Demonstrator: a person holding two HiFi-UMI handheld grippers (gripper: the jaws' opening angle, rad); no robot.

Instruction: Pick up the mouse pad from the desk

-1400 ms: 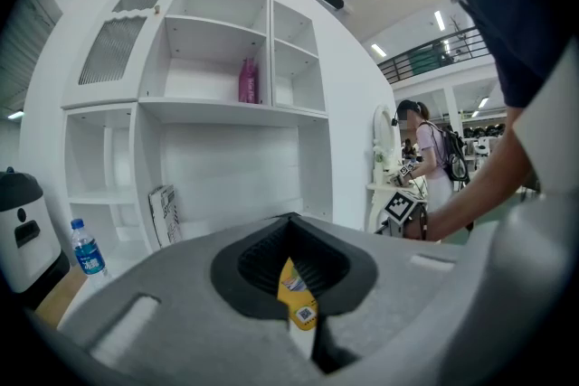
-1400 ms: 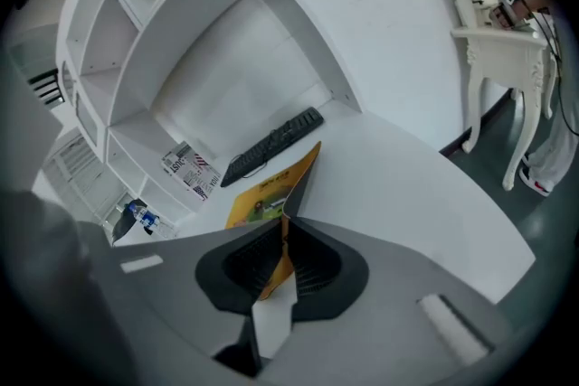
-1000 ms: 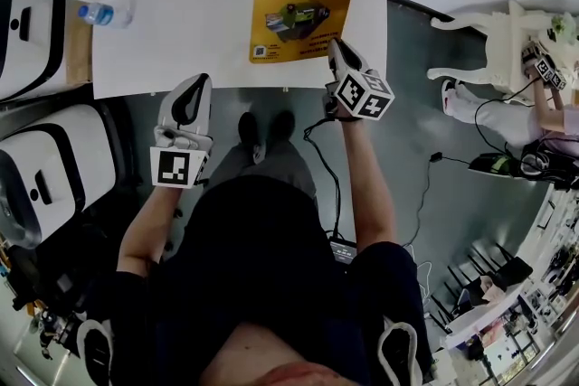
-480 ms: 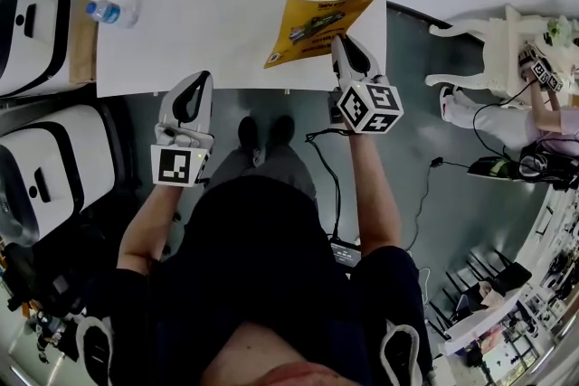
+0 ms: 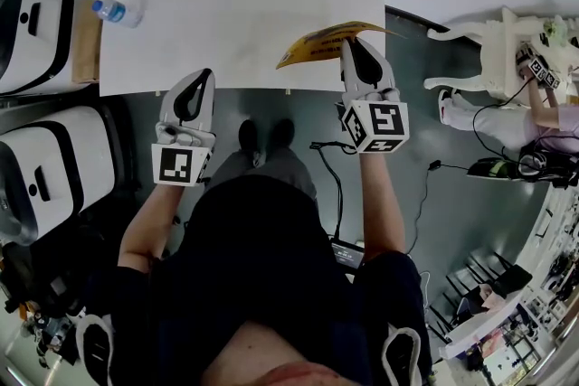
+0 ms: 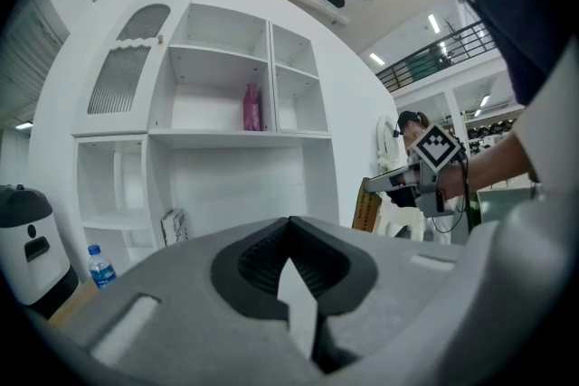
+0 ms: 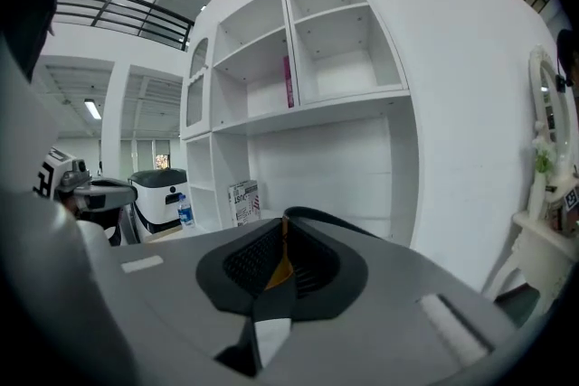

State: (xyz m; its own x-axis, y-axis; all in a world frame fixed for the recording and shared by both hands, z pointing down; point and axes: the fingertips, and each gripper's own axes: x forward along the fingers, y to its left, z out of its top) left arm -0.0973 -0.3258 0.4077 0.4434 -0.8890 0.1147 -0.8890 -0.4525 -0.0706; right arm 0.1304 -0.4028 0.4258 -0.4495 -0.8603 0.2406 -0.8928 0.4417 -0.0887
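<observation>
**A:** Head view?
**B:** Right gripper (image 5: 351,45) clamped on yellow mouse pad (image 5: 318,42), raised and curled above white desk (image 5: 217,27). Print too small to read. Left gripper (image 5: 199,79) well apart.
**A:** Left gripper view?
**B:** Jaws closed together, nothing between.
**A:** Right gripper view?
**B:** Jaws pinching the pad's thin orange edge.

The mouse pad (image 5: 317,44), flat on the desk (image 5: 208,23) a second ago, now hangs curled and edge-on, lifted between the right gripper's (image 5: 353,45) closed jaws.
</observation>
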